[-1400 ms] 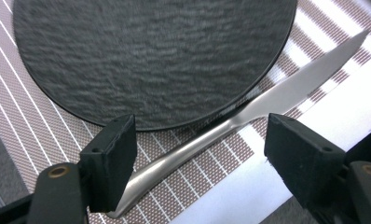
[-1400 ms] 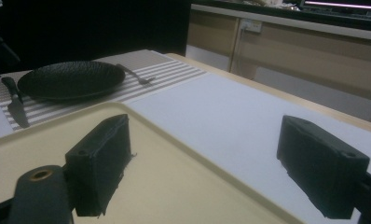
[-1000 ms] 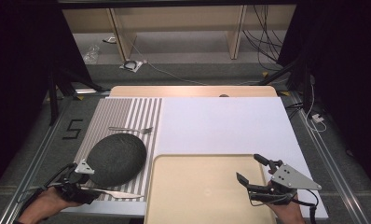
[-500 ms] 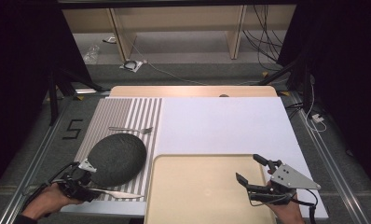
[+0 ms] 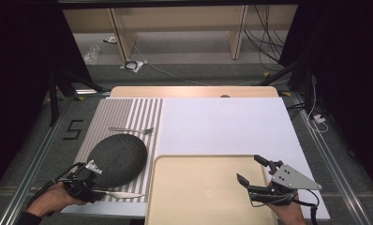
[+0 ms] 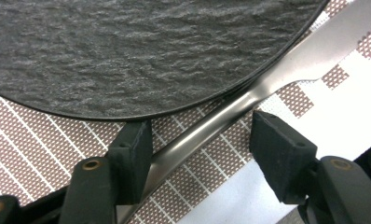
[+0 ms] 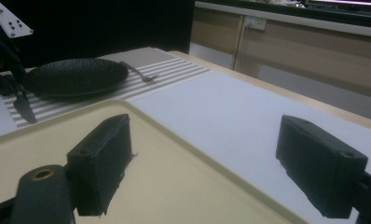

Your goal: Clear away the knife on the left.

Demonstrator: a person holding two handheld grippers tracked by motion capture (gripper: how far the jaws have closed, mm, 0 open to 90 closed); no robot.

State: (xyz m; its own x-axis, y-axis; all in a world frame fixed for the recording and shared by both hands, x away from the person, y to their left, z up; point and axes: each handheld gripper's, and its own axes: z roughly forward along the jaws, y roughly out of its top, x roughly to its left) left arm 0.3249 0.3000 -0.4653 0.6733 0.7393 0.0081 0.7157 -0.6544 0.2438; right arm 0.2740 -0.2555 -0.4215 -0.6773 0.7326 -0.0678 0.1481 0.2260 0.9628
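The left gripper [image 6: 200,154] has been closing around the shiny silver knife [image 6: 249,93], which lies on the striped placemat [image 5: 128,112] just beside the round dark stone plate [image 5: 116,157]. One pad touches the handle; the other stands apart. The right gripper [image 7: 211,163] hangs wide open over the cream tray [image 5: 198,187], holding nothing.
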